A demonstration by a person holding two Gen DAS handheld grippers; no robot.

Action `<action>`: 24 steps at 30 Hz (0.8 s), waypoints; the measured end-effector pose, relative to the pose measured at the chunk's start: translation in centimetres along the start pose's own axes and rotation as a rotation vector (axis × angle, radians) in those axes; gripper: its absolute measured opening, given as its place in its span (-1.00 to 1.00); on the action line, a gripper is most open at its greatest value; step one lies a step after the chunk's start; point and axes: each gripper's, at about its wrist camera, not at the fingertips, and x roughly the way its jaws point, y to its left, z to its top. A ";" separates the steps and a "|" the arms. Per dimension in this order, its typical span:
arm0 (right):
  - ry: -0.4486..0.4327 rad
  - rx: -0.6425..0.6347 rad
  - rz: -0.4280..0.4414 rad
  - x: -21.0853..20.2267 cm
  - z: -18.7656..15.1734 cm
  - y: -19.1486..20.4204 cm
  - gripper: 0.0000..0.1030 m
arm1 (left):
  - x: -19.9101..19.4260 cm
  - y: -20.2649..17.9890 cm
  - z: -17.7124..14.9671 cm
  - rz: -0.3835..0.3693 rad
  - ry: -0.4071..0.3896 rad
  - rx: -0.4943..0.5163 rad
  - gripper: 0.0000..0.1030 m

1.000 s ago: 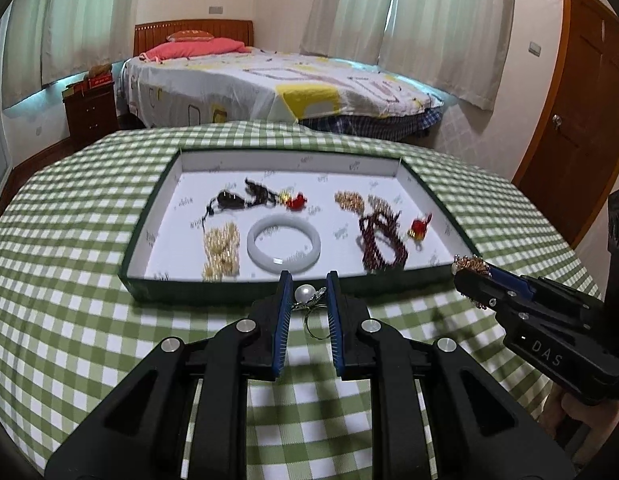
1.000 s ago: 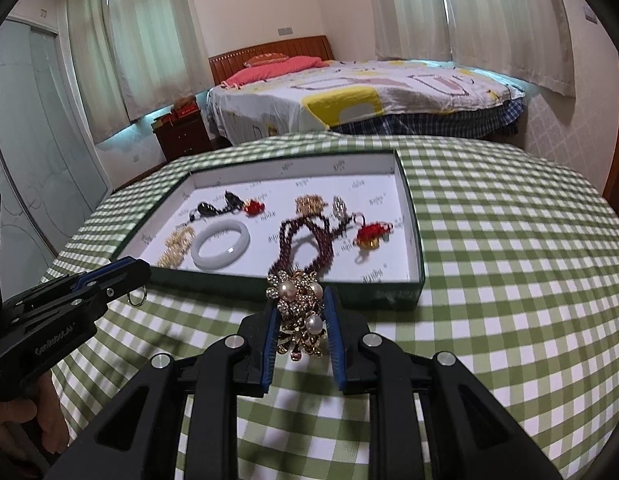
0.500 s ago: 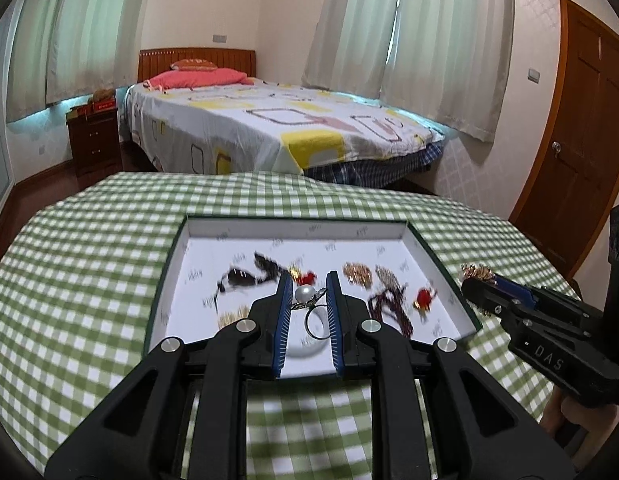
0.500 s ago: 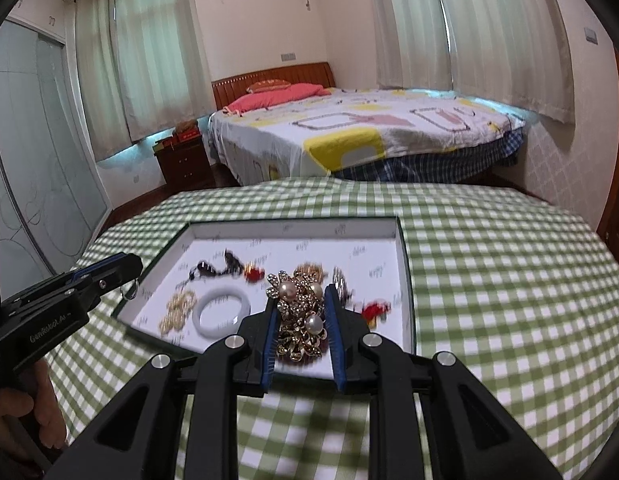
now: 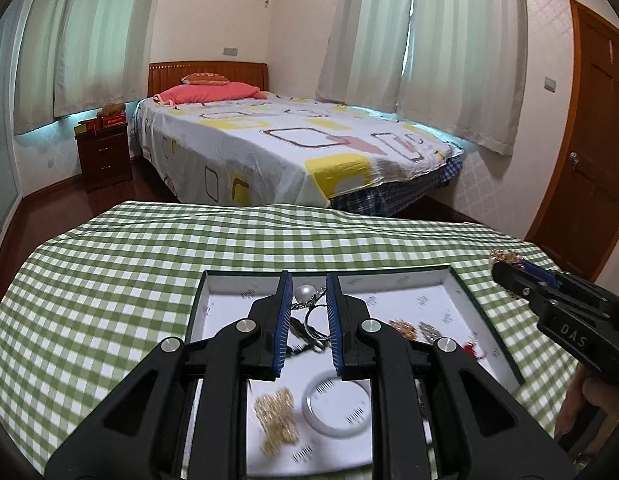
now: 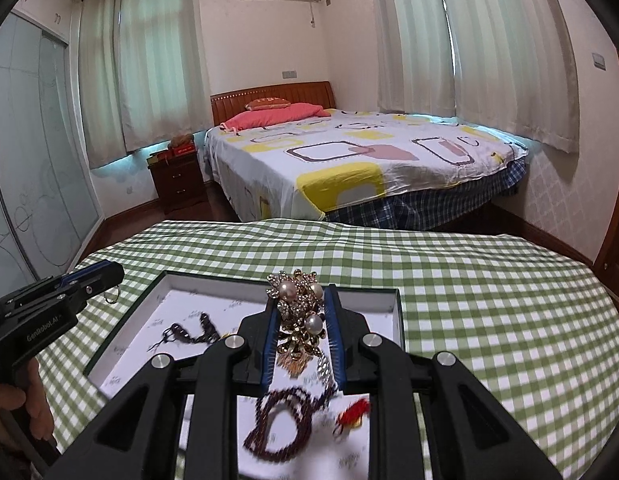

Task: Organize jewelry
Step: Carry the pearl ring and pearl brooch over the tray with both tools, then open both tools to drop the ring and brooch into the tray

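Everything is placed against the green-walled tray [image 5: 483, 312] with its white printed lining, which sits on the green-and-white checked tablecloth [image 5: 109, 280]. Over its left half hangs the left gripper [image 5: 306, 300], its blue-padded fingers pressed onto a pearl ring [image 5: 309, 304]: a round white pearl on a sparkly silver setting above a plain silver band, held clear of the lining. Beneath it on the tray floor lie a heap of pale gold chain [image 5: 278, 414] near the front wall and, just to its right, a pale jade bangle [image 5: 336, 406], smooth and milky. Further right, toward the tray's right wall, are a small gold piece [image 5: 403, 327], a silvery one [image 5: 428, 330] and a red charm [image 5: 471, 350], all blurred. Over the tray's right half the right gripper [image 6: 302, 304] pinches a large brooch [image 6: 299, 312], a gold filigree cluster set with three cream pearls and small stones, upright between the pads. Below it on the lining rests a looped dark red bead bracelet [image 6: 281, 426], with a dark cord piece [image 6: 191, 334] to its left.
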 end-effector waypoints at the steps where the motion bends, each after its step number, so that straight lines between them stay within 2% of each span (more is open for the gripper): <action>1: 0.005 -0.005 -0.003 0.7 0.1 -0.1 -0.56 | 0.8 0.2 0.1 0.002 0.012 0.000 -0.66; 11: 0.090 0.001 -0.035 5.8 -0.2 -2.0 -0.56 | 7.4 2.3 0.0 0.035 0.133 -0.018 -0.66; 24: 0.284 0.045 -0.029 10.3 -0.3 -3.6 -0.56 | 11.7 4.1 -0.4 0.063 0.284 -0.049 -0.66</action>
